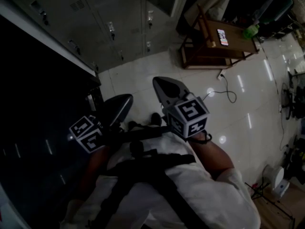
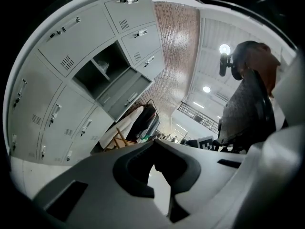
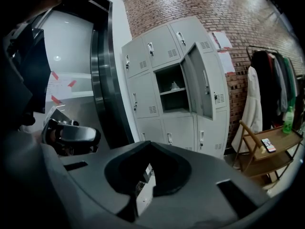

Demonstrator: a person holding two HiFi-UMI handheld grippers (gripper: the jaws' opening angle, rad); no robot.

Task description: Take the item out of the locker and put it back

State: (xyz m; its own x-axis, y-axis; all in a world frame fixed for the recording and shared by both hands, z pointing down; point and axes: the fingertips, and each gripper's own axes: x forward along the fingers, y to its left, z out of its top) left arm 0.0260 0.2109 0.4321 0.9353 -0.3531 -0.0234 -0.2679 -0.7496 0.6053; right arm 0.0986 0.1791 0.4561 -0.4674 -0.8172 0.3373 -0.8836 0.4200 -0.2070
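The left tongs, smooth moulded grey plastic, are closed on nothing. The right tongs are pressed together too, empty. Beyond stands a grey sheet-metal locker with one door swung open. A small pale item lies on its inner shelf. Rightmost, a wooden bench carries a flat phone.

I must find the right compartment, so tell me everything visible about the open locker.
The open locker is a grey metal compartment in the middle row of a locker bank against a brick wall. Its door, with vent slots, stands swung out to the right. A shelf splits the inside; a small pale thing lies above it, too small to identify.
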